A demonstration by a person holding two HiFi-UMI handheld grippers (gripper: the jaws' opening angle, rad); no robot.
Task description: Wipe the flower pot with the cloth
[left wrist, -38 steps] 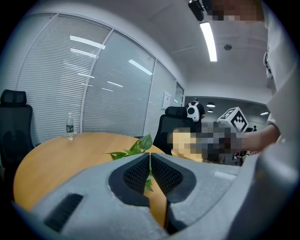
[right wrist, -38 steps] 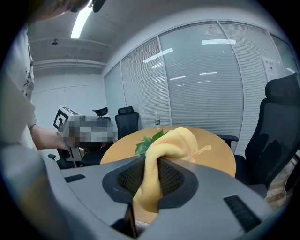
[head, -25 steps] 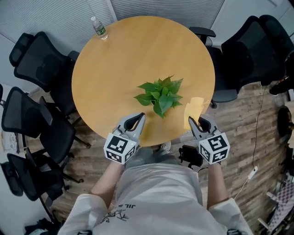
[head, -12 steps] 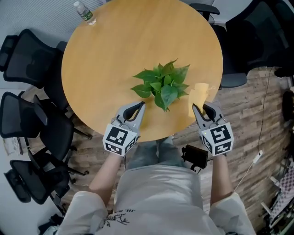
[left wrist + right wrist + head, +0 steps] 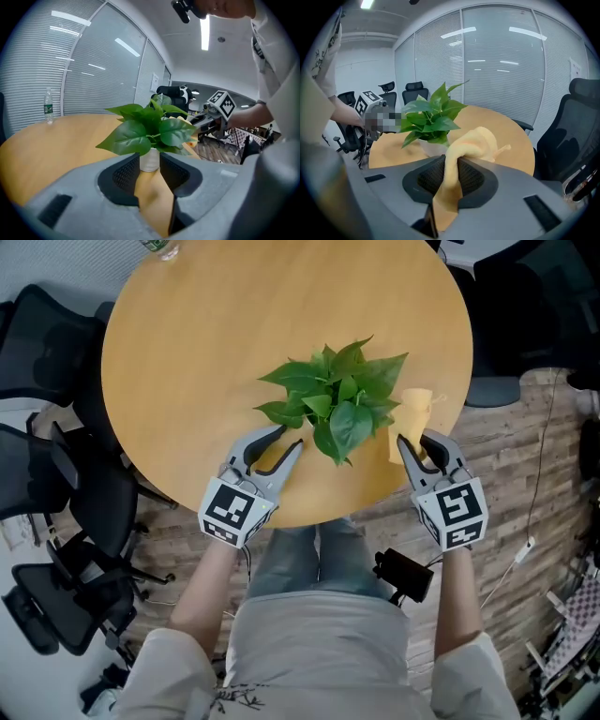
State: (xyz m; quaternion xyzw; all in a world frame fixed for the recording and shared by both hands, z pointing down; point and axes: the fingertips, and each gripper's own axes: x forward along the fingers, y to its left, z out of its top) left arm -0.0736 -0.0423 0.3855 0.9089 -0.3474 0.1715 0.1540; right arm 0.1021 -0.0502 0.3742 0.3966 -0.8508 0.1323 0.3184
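Left gripper [image 5: 289, 439]: lower left of centre in the head view; jaws a little apart, just been opening, nothing between them, only bare table in the gap.
Right gripper [image 5: 413, 439]: lower right of centre; clamped on the cloth [image 5: 469, 139], which bulges up past the pads.
Flower pot [image 5: 149, 160]: on the round table [image 5: 178, 352], near its lower edge in the head view and hidden there under leaves; centre of the left gripper view, straight ahead beyond the jaw tips.
Key relation: pot between the two grippers; from the right gripper, ahead and a little left in its view, near the cloth but apart from it. Left gripper better lined up, probably to steady the pot.
Long axis: pot upright, so wiping likely goes round its wall.
Materials: pot small, white, smooth-looking; cloth soft, yellow, limp; leaves [image 5: 337, 399] broad, glossy green, overhanging the rim; tabletop smooth, wood-toned.
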